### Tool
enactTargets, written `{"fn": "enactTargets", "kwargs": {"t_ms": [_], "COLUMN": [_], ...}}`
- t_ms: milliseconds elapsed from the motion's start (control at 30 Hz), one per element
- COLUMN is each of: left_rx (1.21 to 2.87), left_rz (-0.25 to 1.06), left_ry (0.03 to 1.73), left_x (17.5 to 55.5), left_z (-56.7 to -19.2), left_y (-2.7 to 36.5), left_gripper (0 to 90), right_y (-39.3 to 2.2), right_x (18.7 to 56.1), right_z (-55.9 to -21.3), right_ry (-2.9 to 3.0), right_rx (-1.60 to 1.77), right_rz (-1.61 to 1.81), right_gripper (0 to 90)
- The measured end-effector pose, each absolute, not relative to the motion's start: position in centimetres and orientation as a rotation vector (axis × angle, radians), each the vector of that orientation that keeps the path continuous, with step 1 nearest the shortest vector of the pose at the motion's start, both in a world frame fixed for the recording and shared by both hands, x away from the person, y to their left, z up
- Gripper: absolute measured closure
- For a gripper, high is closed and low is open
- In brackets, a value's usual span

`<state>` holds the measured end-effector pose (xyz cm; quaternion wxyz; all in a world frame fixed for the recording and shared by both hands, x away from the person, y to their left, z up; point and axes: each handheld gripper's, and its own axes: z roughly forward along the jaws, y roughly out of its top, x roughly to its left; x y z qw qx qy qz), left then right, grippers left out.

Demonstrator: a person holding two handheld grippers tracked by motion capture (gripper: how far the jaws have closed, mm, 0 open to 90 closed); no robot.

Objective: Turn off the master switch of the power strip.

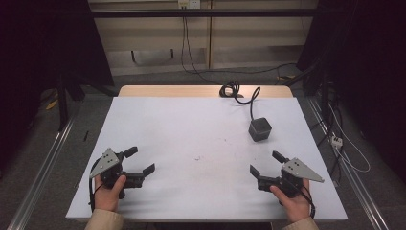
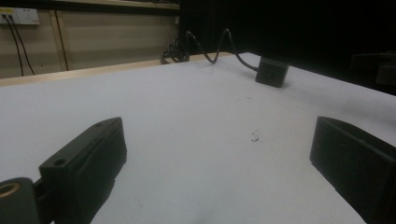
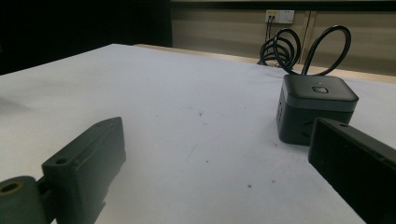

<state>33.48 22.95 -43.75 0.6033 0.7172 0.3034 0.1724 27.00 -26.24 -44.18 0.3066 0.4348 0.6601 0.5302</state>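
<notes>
Both grippers, left gripper (image 1: 140,160) and right gripper (image 1: 266,163), are held with jaws apart, well short of the black cube (image 1: 260,129).

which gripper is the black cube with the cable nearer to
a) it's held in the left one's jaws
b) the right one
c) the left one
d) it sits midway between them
b: the black cube sits on the table's right half, just beyond the right gripper, far from the left gripper.
</notes>
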Motion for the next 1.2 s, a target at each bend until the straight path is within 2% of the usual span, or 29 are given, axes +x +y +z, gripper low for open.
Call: {"fn": "enactTargets", "kwargs": {"t_ms": [800, 1200], "left_rx": [1.651, 1.659], "left_rz": [0.392, 0.390], "left_ry": [0.702, 0.696], "left_x": [33.4, 33.4], "left_z": [-43.7, -43.7], "left_y": [23.0, 23.0], "left_gripper": [3.4, 3.6], "right_y": [-25.7, -26.2], "right_x": [30.2, 31.5], "right_z": [-43.8, -43.3], "right_ry": [1.755, 1.738], "right_rx": [1.187, 1.210], "right_rz": [1.353, 1.313], "right_gripper": [6.7, 13.5]}}
